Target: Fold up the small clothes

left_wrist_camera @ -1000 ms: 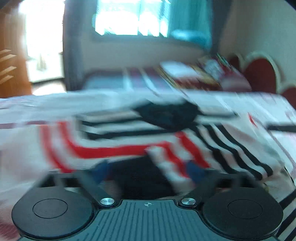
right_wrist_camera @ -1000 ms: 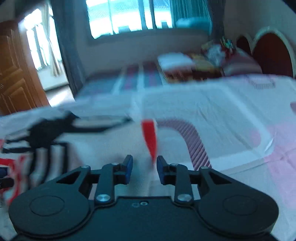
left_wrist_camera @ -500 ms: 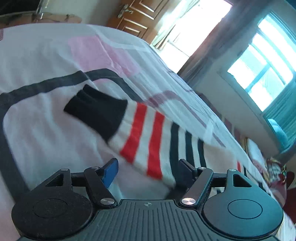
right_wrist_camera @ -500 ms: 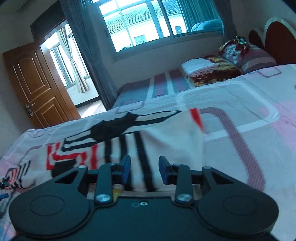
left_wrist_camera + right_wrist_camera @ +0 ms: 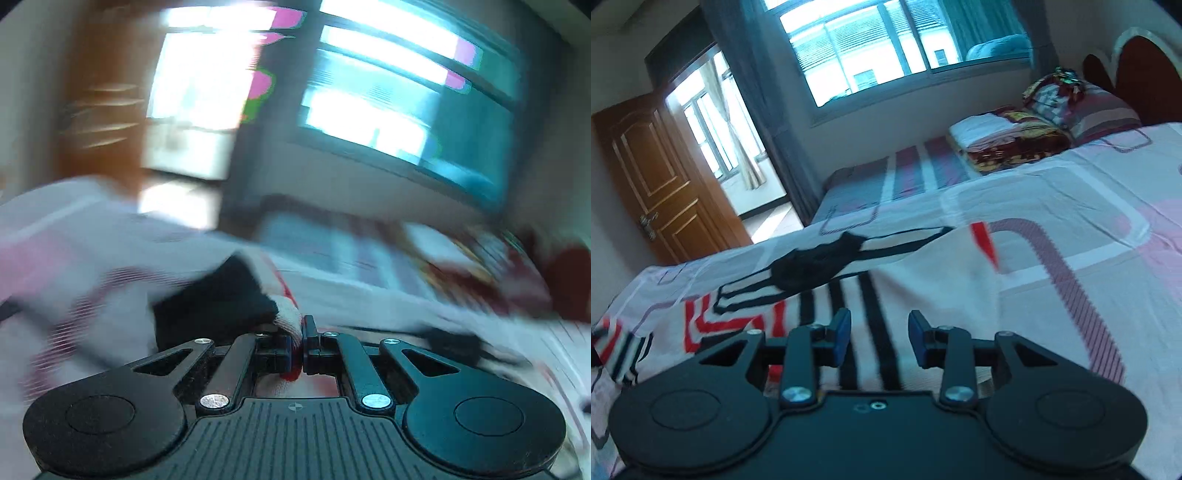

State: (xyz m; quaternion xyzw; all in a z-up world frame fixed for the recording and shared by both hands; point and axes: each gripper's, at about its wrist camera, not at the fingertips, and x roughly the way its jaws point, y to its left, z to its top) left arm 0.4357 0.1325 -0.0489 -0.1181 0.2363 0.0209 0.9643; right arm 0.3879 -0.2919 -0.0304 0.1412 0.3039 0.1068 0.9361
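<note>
- My left gripper (image 5: pixel 302 341) has its two fingers pressed together on the sweater (image 5: pixel 288 314); a fold of white and red knit is caught between the tips, and some red cloth shows under them.
- The black cuff (image 5: pixel 218 299) of the sleeve stands up just left of this pinch and touches the white knit at the fingers.
- The left wrist view is very blurred, so past the cuff I can tell only the pale bed sheet (image 5: pixel 74 258), a bright window (image 5: pixel 369 118) and something brown at the left.
- My right gripper (image 5: pixel 879 338) has its fingers spread, with a clear gap between the blue pads (image 5: pixel 840 332), and nothing is between them.
- The right gripper hangs above the sweater (image 5: pixel 923 295), over the part with black stripes; I cannot tell if the tips touch the cloth.
- In the right wrist view the sweater lies flat on the bed sheet (image 5: pixel 1089 192), and its white body reaches forward and to the right of the fingers.
- The black collar (image 5: pixel 812 266) is beyond the sweater's black stripes, to the left, with thin black lines going out from it.
- The red stripes (image 5: pixel 701 321) are at the left side of the sweater, and one striped sleeve end (image 5: pixel 624 347) lies at the far left edge.
- A small red tip (image 5: pixel 984 240) shows at the far right edge of the sweater.
- Beyond the sweater there is a second bed (image 5: pixel 905 166) with folded blankets (image 5: pixel 1012 136), a window (image 5: pixel 886 44) above it and a wooden door (image 5: pixel 661 184) at the left.
</note>
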